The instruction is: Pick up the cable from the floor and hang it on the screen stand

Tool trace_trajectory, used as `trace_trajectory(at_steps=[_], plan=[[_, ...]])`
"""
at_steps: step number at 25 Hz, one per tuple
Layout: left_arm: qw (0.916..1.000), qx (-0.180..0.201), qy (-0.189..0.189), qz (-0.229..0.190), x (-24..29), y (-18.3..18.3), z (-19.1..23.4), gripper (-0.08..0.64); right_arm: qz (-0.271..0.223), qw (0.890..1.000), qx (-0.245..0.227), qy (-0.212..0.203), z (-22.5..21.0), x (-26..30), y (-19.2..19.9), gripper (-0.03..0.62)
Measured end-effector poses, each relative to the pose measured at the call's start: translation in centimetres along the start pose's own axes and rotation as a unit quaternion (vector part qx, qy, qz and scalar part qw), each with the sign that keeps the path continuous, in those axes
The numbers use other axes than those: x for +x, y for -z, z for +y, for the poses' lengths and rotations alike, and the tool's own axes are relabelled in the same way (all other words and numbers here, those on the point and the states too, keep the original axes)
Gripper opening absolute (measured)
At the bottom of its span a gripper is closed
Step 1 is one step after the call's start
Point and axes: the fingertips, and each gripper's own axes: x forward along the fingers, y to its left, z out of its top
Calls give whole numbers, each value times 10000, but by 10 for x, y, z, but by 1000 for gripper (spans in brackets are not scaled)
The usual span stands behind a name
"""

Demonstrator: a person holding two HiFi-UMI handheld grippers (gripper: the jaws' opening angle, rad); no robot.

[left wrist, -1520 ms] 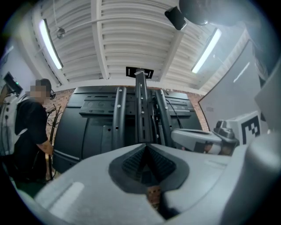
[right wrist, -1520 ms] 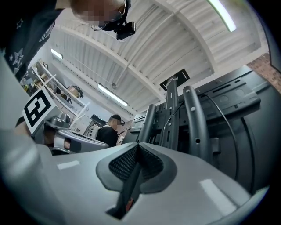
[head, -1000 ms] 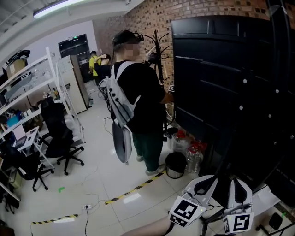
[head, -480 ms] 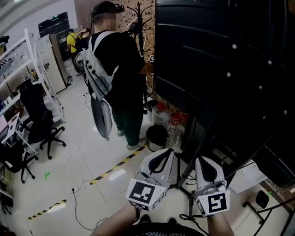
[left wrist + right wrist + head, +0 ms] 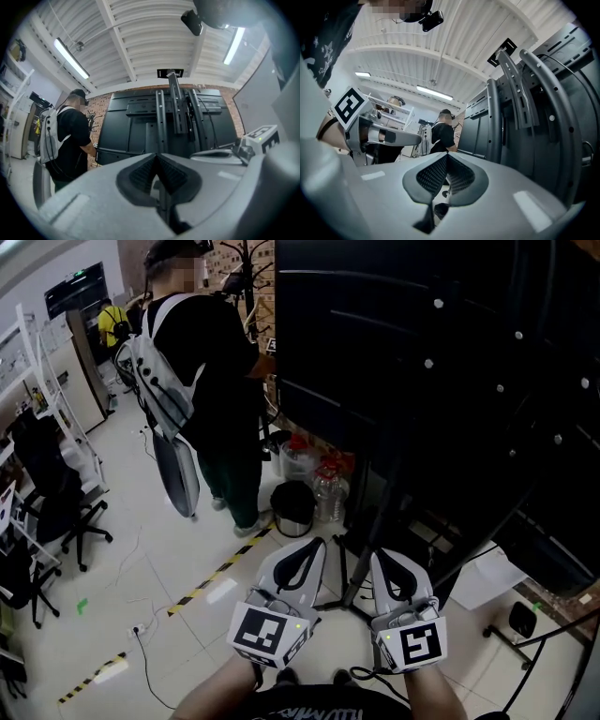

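Note:
The screen stand carries a big black screen, seen from behind; its black legs spread over the floor just beyond my grippers. A thin black cable lies on the tiles by my right gripper's cube. Both grippers are low in the head view, side by side, pointing at the stand's base. My left gripper is shut with nothing in it, and its pads meet in front of the stand's uprights. My right gripper is shut and empty too, pads together, the stand's rails to its right.
A person with a white backpack stands at the screen's left edge. A black bin and water bottles sit by the stand. Office chairs and shelves line the left. Striped tape and a thin wire cross the floor.
The view has tipped down and drawn closer to the screen. Both grippers have come further into view, toward the stand's base. Their jaws have stayed shut.

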Motion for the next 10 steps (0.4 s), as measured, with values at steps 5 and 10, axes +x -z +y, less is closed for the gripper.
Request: trace_trajectory(at_steps=[5,10], plan=[[9998,-65,167,85,11,8,-10,5,130,9997,-41,206,-13,-9,7,8],[9995,-104,184,214,15,13,-15,5,198,9994,-7,272,-19,-13,9,8]])
